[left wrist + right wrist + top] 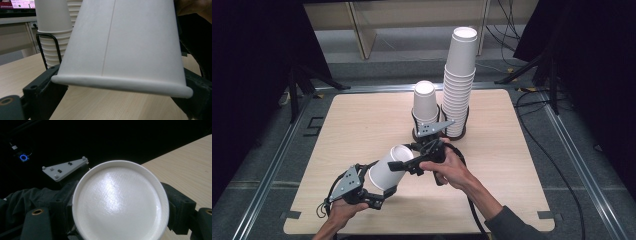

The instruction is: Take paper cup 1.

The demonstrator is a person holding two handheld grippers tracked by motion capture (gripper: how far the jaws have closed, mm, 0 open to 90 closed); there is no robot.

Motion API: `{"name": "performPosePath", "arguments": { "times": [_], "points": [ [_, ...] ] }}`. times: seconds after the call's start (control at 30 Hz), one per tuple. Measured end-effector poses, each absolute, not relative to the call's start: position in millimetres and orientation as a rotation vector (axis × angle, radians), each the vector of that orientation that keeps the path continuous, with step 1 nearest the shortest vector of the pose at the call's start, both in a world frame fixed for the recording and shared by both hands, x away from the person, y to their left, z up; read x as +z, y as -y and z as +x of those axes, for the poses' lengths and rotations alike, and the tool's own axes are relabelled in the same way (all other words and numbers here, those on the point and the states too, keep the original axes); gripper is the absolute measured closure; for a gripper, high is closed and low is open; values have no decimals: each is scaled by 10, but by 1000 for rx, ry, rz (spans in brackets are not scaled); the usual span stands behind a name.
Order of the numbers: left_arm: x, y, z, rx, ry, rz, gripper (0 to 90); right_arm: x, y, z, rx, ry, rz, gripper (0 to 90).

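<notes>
A single white paper cup (387, 170) lies tilted in the air over the front of the table, held between both grippers. My left gripper (377, 179) comes in from the lower left, and its black jaws press on either side of the cup's rolled rim (120, 83). My right gripper (407, 157) comes from the right. In the right gripper view its jaws clamp both sides of the cup's recessed base (120, 202). The left gripper's grey plate (65, 167) shows behind the cup.
A tall stack of white cups (459, 85) and a shorter stack (425, 102) stand in black wire holders (47, 50) at the middle back of the wooden table (357, 120). Black stands and cables surround the table.
</notes>
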State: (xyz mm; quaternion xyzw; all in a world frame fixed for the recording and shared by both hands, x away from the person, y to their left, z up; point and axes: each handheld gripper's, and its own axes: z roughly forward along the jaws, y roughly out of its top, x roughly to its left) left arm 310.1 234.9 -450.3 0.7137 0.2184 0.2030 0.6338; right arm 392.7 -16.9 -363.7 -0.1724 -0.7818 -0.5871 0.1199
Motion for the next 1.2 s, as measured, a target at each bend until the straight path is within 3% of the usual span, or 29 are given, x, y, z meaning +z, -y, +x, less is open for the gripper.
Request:
{"name": "performPosePath", "arguments": {
  "times": [0.6,0.9,1.2],
  "points": [
    [-4497,-2351,3104,474,-485,1694,107,-3694,216,3969,-1669,2289,-497,239],
    [-4506,-2383,3113,487,-497,1771,112,-3672,230,3927,-1578,2505,-421,165],
    [-4522,-2361,3111,494,-484,1855,112,-3651,257,3892,-1509,2618,-371,172]
  ]
}}
